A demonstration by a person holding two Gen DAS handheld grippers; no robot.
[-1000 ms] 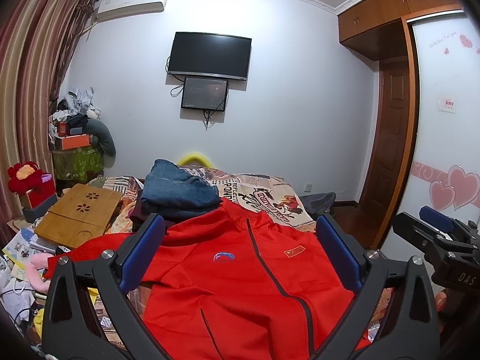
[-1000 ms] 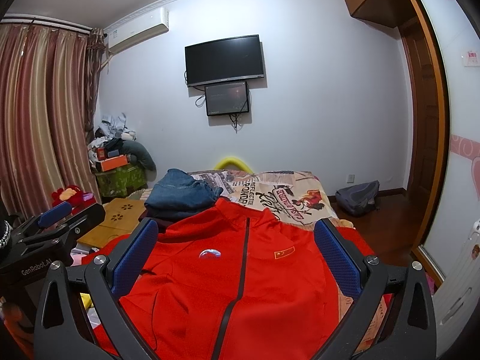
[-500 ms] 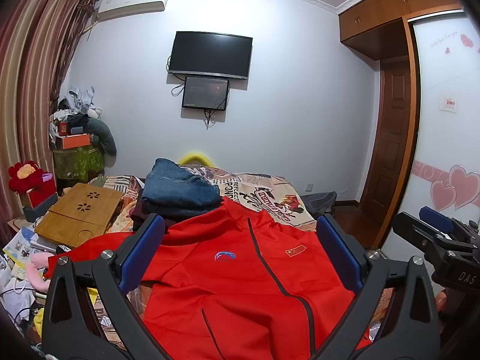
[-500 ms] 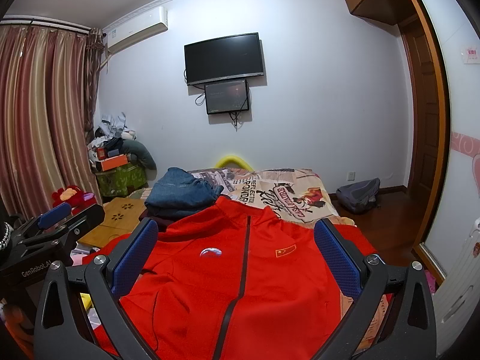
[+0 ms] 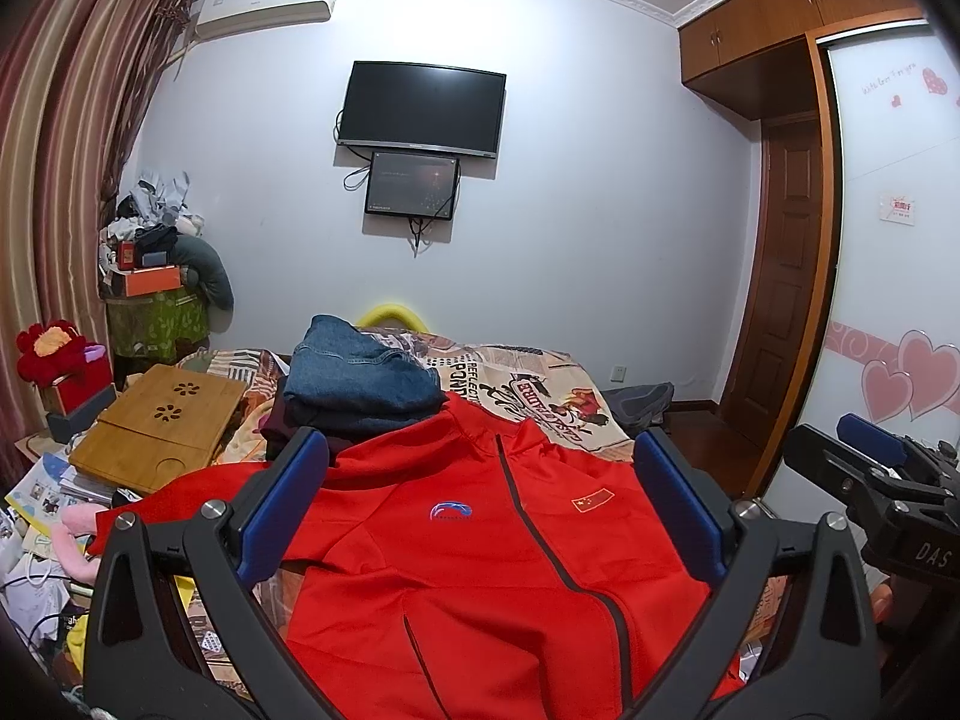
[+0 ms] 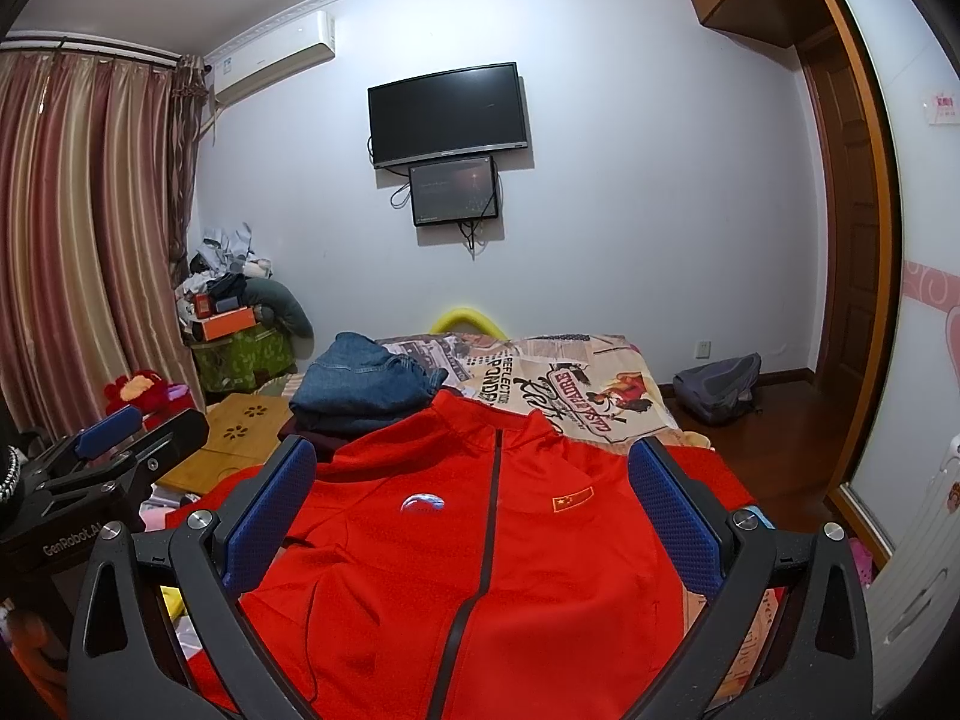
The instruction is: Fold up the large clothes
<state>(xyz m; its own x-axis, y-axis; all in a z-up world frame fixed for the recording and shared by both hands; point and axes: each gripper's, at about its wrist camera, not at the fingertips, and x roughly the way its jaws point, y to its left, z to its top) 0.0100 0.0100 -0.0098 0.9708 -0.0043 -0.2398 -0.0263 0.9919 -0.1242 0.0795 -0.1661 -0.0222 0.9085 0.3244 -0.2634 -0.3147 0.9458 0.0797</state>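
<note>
A red zip jacket (image 5: 468, 564) lies flat, front up, on the bed, collar toward the far wall; it also shows in the right wrist view (image 6: 480, 552). My left gripper (image 5: 480, 498) is open and empty, held above the jacket's chest. My right gripper (image 6: 474, 498) is open and empty, also above the chest. Each gripper shows at the edge of the other's view: the right one (image 5: 870, 468) on the right, the left one (image 6: 114, 438) on the left.
Folded jeans on dark clothes (image 5: 360, 390) sit on the bed (image 6: 600, 384) behind the jacket's left shoulder. A wooden lap desk (image 5: 156, 420) and clutter lie left. A grey backpack (image 6: 717, 387) is on the floor right, by the wardrobe.
Both views have hardly shifted; the grippers stay open above the jacket.
</note>
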